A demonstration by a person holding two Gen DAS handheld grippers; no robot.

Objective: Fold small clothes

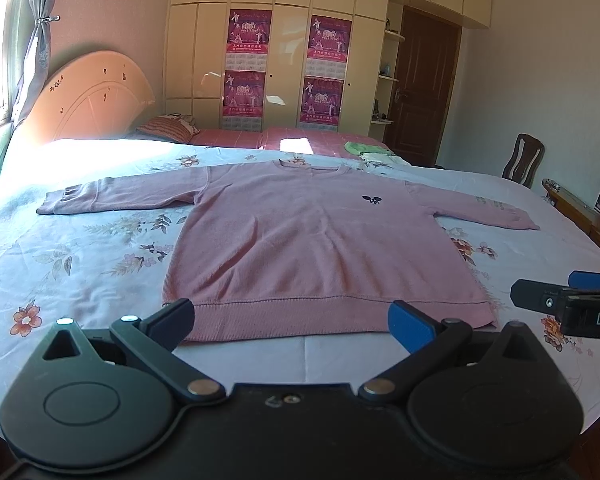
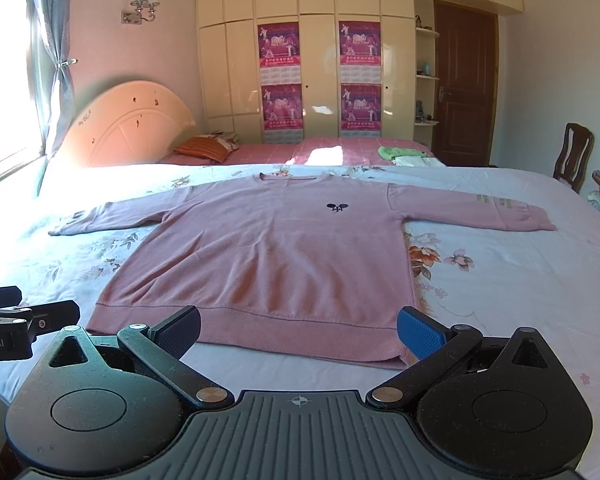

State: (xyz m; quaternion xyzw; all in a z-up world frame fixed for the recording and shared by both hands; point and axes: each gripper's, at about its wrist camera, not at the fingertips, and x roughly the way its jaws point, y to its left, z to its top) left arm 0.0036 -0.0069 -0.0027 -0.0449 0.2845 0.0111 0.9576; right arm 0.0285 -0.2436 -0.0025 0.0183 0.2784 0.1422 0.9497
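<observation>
A small pink sweater lies flat and face up on the floral bedsheet, both sleeves spread out, collar at the far side, hem toward me. It also shows in the right wrist view. My left gripper is open and empty, just short of the hem. My right gripper is open and empty, also just short of the hem. The right gripper shows at the right edge of the left wrist view; the left gripper shows at the left edge of the right wrist view.
A second bed with a pink cover stands behind, with a striped pillow and folded green and white clothes. A wooden chair and a low wooden cabinet stand to the right. Wardrobe and door at the back.
</observation>
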